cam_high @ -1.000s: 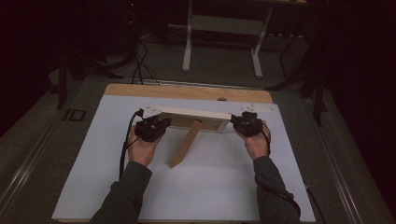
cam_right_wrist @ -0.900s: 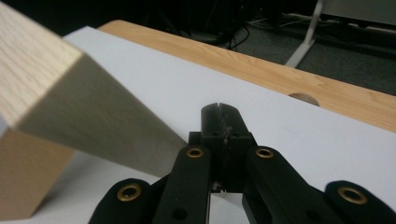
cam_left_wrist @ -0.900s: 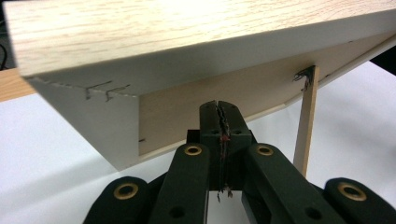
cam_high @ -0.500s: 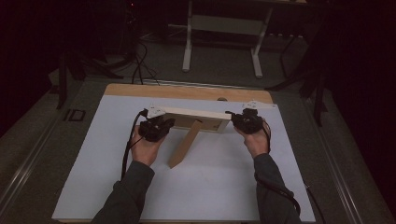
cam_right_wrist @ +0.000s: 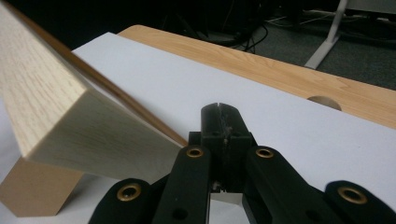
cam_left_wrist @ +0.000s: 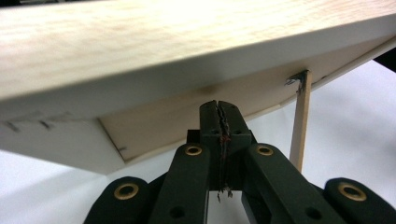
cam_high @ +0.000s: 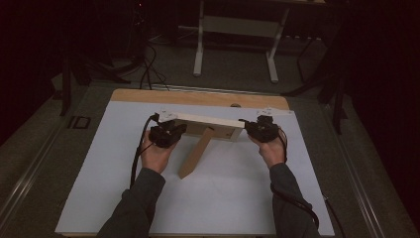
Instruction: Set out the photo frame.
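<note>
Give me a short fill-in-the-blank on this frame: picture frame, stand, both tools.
1. Both the left tool and the right tool have their jaws ____.
2. The wooden picture frame stands on a ____ sheet covering the table.
3. The frame's back stand slants toward the ____ from the frame.

Missing words: shut; white; person

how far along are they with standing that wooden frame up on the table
Looks done: the picture frame is upright on the white sheet, its back stand leg swung out toward the person. In hand: the left gripper and right gripper, both shut, flank the frame's two ends; whether they touch it is unclear. Left: probably confirming the frame rests steadily on its leg, then drawing both hands back.
</note>
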Demonstrator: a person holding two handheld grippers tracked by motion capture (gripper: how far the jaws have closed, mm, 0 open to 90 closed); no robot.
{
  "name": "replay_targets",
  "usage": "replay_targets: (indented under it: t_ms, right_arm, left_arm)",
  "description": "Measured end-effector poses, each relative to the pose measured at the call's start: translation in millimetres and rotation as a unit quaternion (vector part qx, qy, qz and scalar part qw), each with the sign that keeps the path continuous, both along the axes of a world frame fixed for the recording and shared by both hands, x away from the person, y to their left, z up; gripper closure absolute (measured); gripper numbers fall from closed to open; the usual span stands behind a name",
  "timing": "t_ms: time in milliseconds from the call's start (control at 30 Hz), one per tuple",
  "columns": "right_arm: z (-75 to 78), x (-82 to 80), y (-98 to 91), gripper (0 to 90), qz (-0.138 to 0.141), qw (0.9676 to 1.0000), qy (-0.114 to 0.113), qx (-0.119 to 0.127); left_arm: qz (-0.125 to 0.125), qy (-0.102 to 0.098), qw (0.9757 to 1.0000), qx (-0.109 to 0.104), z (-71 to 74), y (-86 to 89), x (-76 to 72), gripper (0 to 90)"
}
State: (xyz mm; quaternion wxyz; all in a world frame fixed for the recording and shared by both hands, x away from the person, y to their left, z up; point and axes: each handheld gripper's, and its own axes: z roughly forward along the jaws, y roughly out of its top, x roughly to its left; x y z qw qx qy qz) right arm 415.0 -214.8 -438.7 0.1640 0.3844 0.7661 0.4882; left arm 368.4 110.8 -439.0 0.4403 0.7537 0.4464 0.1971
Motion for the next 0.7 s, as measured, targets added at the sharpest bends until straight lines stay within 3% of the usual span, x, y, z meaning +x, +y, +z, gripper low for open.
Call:
replay_targets:
  t_ms: [700]
  right_arm:
    - [0.4,-1.7,1.8,89.8,0.011,0.9999,0.003,-0.007]
  left_arm:
    - [0.008,-0.004,0.9999,0.007,4.1,-6.8,5.3,90.0]
